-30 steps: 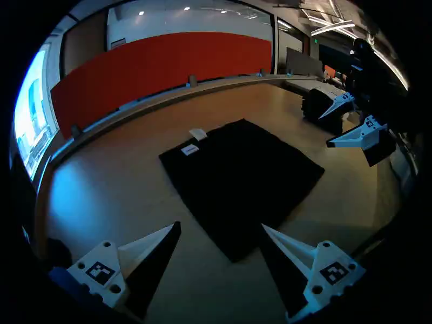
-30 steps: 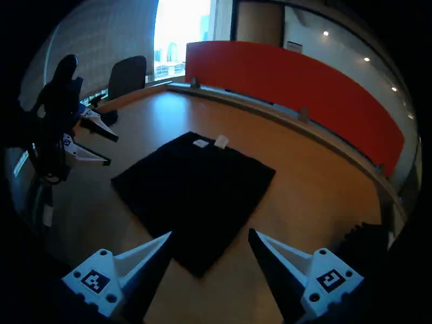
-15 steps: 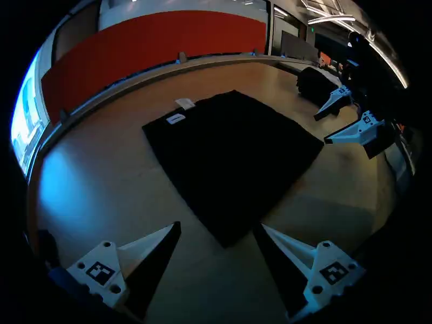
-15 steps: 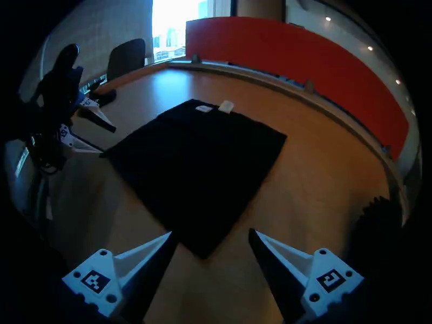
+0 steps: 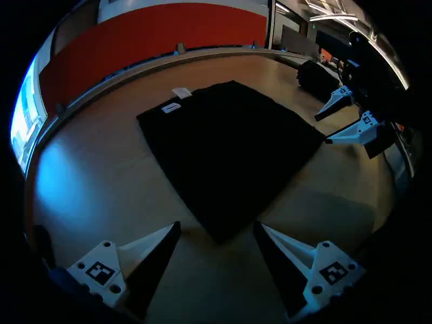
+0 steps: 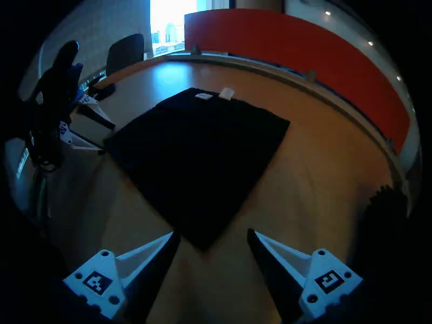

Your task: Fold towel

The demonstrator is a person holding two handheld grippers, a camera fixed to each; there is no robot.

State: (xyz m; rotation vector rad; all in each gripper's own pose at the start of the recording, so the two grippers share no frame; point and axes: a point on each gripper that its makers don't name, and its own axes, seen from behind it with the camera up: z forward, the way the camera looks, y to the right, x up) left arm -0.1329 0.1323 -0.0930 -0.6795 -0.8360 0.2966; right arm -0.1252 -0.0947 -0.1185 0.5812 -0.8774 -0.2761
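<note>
A black towel (image 5: pixel 227 146) lies spread flat on the wooden surface (image 5: pixel 97 178), with white tags (image 5: pixel 170 108) at its far edge. The left hand-held gripper (image 5: pixel 216 227) hangs released, fingers wide apart, with one near corner of the towel between their tips. The right hand-held gripper (image 6: pixel 210 233) is likewise released, straddling another corner. A red partition (image 5: pixel 151 38) stands behind the surface.

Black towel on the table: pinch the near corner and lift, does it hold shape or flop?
Likely floppy: the flat black cloth towel lies thin and spread on the wooden table, so a lifted corner should drape and drag the rest. Probably light for its area. Pushed, it may slide or bunch on the smooth, glossy tabletop.
</note>
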